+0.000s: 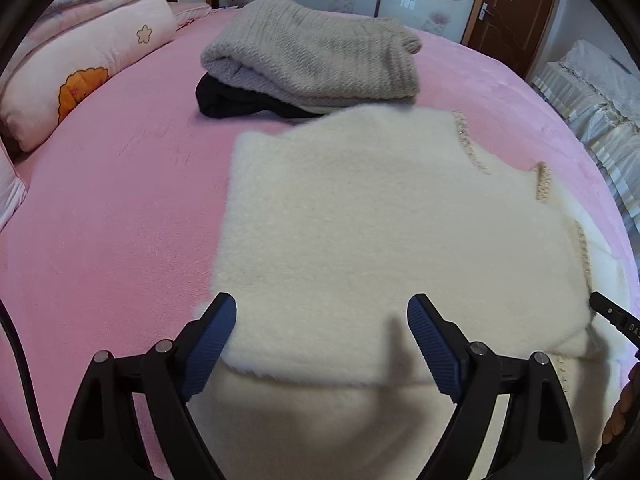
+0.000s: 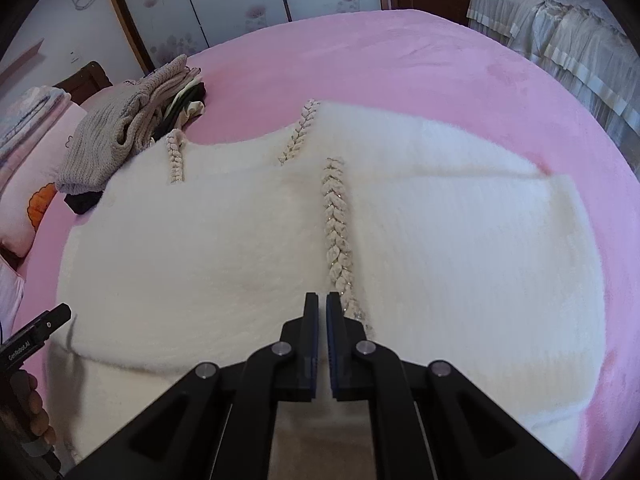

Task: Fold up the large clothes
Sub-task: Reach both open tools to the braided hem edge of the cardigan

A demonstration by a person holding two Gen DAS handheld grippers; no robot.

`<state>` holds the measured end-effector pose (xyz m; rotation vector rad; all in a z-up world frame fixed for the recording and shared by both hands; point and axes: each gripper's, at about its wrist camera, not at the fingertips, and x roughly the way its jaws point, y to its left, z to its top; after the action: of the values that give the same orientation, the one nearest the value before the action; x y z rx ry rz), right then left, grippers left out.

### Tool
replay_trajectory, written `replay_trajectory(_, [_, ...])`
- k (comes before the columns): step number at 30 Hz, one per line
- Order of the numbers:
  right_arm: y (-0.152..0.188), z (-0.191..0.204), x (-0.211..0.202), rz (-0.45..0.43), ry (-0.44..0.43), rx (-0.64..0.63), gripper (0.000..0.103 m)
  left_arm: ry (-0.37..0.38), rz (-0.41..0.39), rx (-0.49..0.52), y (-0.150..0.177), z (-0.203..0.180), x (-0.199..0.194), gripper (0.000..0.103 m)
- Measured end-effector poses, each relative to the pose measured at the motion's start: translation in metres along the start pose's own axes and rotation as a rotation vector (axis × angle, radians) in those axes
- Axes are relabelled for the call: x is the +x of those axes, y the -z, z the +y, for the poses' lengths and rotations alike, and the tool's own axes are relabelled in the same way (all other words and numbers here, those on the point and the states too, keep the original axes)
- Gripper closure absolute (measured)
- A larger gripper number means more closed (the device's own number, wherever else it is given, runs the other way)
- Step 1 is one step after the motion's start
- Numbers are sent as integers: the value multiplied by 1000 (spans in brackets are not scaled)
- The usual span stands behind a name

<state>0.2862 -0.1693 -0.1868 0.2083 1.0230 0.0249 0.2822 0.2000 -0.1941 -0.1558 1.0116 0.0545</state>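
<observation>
A large fluffy white cardigan (image 2: 248,240) with a braided beige trim (image 2: 338,236) lies flat on the pink bed; it also shows in the left wrist view (image 1: 380,220), with one side folded over. My left gripper (image 1: 322,310) is open and empty, just above the garment's near left edge. My right gripper (image 2: 322,300) is shut with nothing between its pads, hovering over the trim near the hem. The left gripper's tip (image 2: 48,322) shows at the right view's left edge.
A stack of folded clothes, grey knit sweater (image 1: 316,64) over dark garments, sits at the back of the pink bed (image 1: 112,200). Pink pillows (image 1: 80,76) lie at the left. A second bed with a white frilled cover (image 2: 560,28) stands to the right.
</observation>
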Motion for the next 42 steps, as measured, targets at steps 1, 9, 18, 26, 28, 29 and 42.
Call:
replay_trajectory(1, [0,0,-5,3,-8,8,99,17,-8,3,-1,-3,-9,16])
replay_trajectory(9, [5,9,-92,-85,-48,15,78,152,-140,32,-10,-30,-106,16])
replay_trajectory(18, [36,17,-239,-269,-15,-57,64,290,-257,67,4,-43,-235,8])
replay_trajectory(26, [102,11,-324,-377,-14,-141,58,200,-339,159,74,-43,-316,3])
replay_trajectory(28, [122,8,-334,-396,0,-174,58,187,-353,163,98,-37,-328,3])
replay_trajectory(29, [132,7,-337,-400,11,-188,58,184,-354,164,110,-34,-331,3])
replay_trajectory(42, [246,-66,-283,-206,-7,-231,58,150,2,130,243,50,-214,3])
